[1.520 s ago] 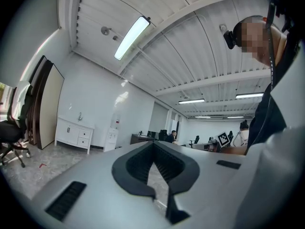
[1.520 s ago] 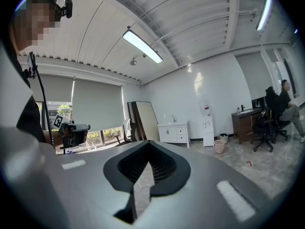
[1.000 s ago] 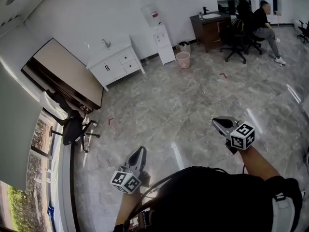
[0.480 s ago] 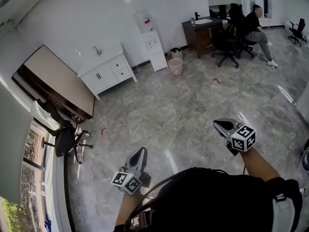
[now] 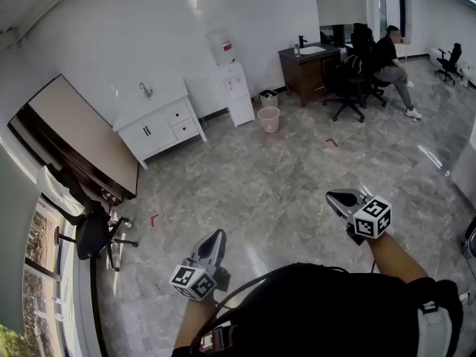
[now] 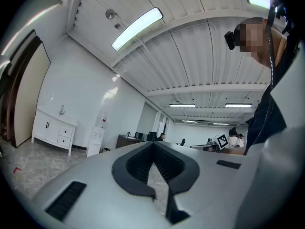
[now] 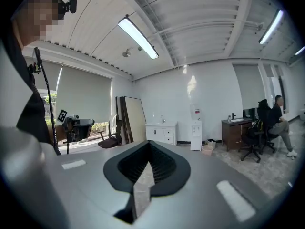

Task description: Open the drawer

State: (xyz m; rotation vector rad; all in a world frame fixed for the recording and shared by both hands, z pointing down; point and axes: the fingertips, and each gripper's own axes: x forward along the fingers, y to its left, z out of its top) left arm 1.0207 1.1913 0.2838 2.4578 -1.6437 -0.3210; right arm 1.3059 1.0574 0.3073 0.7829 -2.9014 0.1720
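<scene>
Both claws are empty. The left gripper (image 5: 218, 235) and the right gripper (image 5: 333, 197) each have their jaws drawn together on nothing, held out over the grey marbled stone floor (image 5: 282, 177), well apart from the white wooden sink cabinet (image 5: 152, 131) at the wall. Two small white drawers (image 5: 178, 114) stack at that cabinet's right end. Such a drawer probably slides lightly and stays rigid. The best hold is likely the small pull at mid-front, too tiny to make out here.
</scene>
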